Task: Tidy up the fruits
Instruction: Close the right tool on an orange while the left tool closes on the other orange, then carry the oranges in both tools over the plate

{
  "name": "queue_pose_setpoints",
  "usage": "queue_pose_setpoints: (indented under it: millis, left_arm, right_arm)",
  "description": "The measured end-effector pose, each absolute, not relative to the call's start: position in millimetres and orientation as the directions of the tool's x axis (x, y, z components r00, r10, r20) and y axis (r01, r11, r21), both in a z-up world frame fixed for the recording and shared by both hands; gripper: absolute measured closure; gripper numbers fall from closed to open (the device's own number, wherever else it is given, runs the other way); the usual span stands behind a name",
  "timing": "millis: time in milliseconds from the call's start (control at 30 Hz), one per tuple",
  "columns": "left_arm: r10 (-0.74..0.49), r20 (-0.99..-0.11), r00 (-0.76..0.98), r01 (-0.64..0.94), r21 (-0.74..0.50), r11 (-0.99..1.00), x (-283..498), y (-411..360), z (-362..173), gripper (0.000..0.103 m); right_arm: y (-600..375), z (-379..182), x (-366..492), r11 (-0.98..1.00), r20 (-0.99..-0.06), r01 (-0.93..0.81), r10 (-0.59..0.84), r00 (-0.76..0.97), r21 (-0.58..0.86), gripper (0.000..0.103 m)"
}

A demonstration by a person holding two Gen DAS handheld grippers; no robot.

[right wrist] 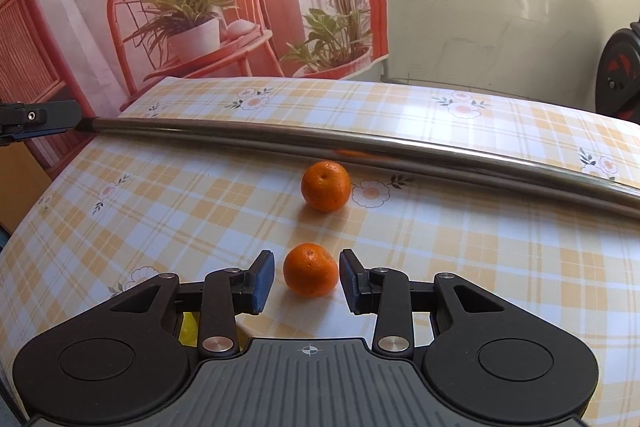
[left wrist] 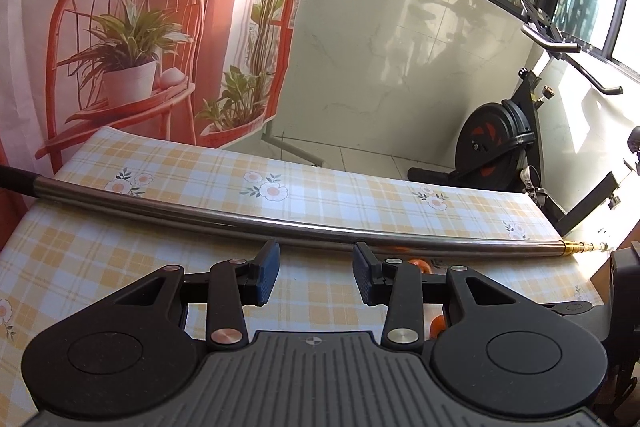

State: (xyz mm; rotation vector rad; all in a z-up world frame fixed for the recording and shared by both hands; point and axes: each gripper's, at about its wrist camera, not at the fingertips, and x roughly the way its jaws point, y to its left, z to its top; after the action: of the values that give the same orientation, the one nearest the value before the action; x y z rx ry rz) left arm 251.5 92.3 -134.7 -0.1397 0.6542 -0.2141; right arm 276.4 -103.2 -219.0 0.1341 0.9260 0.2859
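Right wrist view, right claw [right wrist: 307, 277] spread apart around near orange [right wrist: 310, 275] at lower centre, stem dimple tilted up-left, far orange [right wrist: 326, 186] mid-frame just below steel rod [right wrist: 360, 143] crossing checked worktop [right wrist: 160, 195] left to right, left claw [left wrist: 316, 277] apart, gripping nothing.

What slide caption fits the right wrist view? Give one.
Open right gripper brackets the near orange; far orange waits.

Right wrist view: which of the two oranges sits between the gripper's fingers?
The near orange, flanked by the open right gripper without visible contact. The far orange lies beyond it, close to the metal rod.
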Motion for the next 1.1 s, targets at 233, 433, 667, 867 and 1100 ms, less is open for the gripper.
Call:
queue_pose_setpoints:
  millis: [233,433,667,867,1100]
  left_arm:
    - [-0.278,-0.631,0.725,0.186,-0.210,0.960,272,78,-151,0.061]
    - [-0.313,-0.658,0.684,0.218,-0.225,0.950,293,61,-161,0.060]
    - [-0.385,-0.681,0.623,0.309,-0.238,0.921,319,21,-183,0.060]
    - [-0.371,-0.712,0.596,0.355,-0.181,0.917,337,-9,-206,0.060]
    - [-0.344,-0.759,0.553,0.366,-0.150,0.918,352,-30,-228,0.060]
  right_arm:
    - [-105,-237,284,0.945,-0.778,-0.162,0.325,0.538,0.283,0.070]
    - [-116,-238,280,0.940,-0.759,-0.135,0.332,0.561,0.312,0.072]
    - [-144,-234,264,0.944,-0.730,-0.036,0.278,0.624,0.328,0.072]
    - [-181,-234,244,0.927,-0.701,0.091,0.208,0.682,0.363,0.072]
    - [-200,-242,228,0.912,-0.694,0.144,0.183,0.696,0.385,0.072]
